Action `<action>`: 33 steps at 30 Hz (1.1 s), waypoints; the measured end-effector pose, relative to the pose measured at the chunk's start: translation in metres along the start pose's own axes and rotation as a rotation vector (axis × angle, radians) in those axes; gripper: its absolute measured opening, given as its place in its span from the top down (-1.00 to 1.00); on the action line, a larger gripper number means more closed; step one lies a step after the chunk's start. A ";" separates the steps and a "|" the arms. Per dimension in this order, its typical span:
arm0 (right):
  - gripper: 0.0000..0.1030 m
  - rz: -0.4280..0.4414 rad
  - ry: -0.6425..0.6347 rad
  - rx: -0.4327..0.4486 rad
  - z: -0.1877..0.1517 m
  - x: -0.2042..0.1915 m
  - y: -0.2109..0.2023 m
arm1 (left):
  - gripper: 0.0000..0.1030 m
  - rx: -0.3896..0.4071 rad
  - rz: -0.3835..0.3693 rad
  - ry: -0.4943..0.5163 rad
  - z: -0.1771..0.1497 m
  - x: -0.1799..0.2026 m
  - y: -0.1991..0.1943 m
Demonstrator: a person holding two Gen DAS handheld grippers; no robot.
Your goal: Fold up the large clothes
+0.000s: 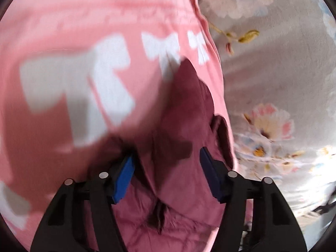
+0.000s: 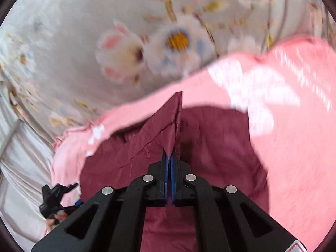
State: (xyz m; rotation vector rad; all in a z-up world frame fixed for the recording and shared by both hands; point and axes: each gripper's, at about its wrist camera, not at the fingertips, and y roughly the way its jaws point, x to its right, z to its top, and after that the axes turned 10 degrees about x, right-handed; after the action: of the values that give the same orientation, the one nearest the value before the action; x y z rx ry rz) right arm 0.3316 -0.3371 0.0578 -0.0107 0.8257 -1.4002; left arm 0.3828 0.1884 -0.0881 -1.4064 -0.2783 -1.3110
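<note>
A dark maroon garment (image 1: 184,126) lies over a pink garment with large white letters (image 1: 84,84) on a floral bedsheet. My left gripper (image 1: 166,157) is open, its blue pads (image 1: 124,178) standing either side of a maroon fold. My right gripper (image 2: 169,157) is shut on a corner of the maroon garment (image 2: 168,124), which stands up in a peak between the pads. The pink garment (image 2: 294,147) also shows in the right wrist view, around the maroon cloth. The left gripper also shows small in the right wrist view (image 2: 54,199) at the lower left.
The grey floral bedsheet (image 1: 283,73) spreads to the right of the clothes in the left wrist view and above them in the right wrist view (image 2: 84,42). Pale wrinkled sheet (image 2: 21,168) lies at the lower left there.
</note>
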 end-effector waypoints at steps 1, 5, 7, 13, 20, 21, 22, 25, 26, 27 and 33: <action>0.96 -0.020 -0.034 -0.008 0.001 -0.003 0.003 | -0.09 -0.004 0.010 0.010 0.001 0.003 0.002; 0.96 -0.088 -0.109 -0.057 -0.016 0.002 0.017 | 0.55 0.022 0.073 0.059 -0.002 0.011 0.000; 0.96 -0.106 -0.087 -0.070 -0.028 0.015 0.021 | 0.86 0.061 0.078 0.067 -0.002 0.012 -0.009; 0.96 -0.169 -0.076 -0.159 -0.072 0.038 0.050 | 1.00 0.096 0.176 0.138 -0.004 0.006 -0.007; 0.96 -0.171 -0.038 -0.171 -0.085 0.052 0.060 | 1.00 0.124 0.199 0.227 -0.013 0.011 -0.013; 0.96 -0.173 -0.045 -0.173 -0.086 0.051 0.061 | 1.00 0.127 0.206 0.232 -0.013 0.011 -0.013; 0.96 -0.172 -0.048 -0.175 -0.087 0.051 0.062 | 1.00 0.128 0.218 0.233 -0.013 0.010 -0.011; 0.96 -0.167 -0.062 -0.174 -0.089 0.045 0.059 | 1.00 0.133 0.254 0.223 -0.012 0.003 -0.010; 0.96 -0.169 -0.088 -0.167 -0.090 0.040 0.056 | 1.00 0.137 0.258 0.224 -0.013 0.002 -0.011; 0.96 -0.178 -0.109 -0.166 -0.091 0.037 0.056 | 1.00 0.147 0.267 0.234 -0.014 0.002 -0.014; 0.99 -0.197 -0.121 -0.184 -0.103 0.047 0.069 | 1.00 0.148 0.283 0.260 -0.016 -0.004 -0.014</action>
State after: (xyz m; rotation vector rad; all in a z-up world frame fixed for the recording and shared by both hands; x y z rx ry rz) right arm 0.3356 -0.3159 -0.0734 -0.3234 0.8669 -1.4869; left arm 0.3618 0.1819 -0.0882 -1.0920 0.0006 -1.1952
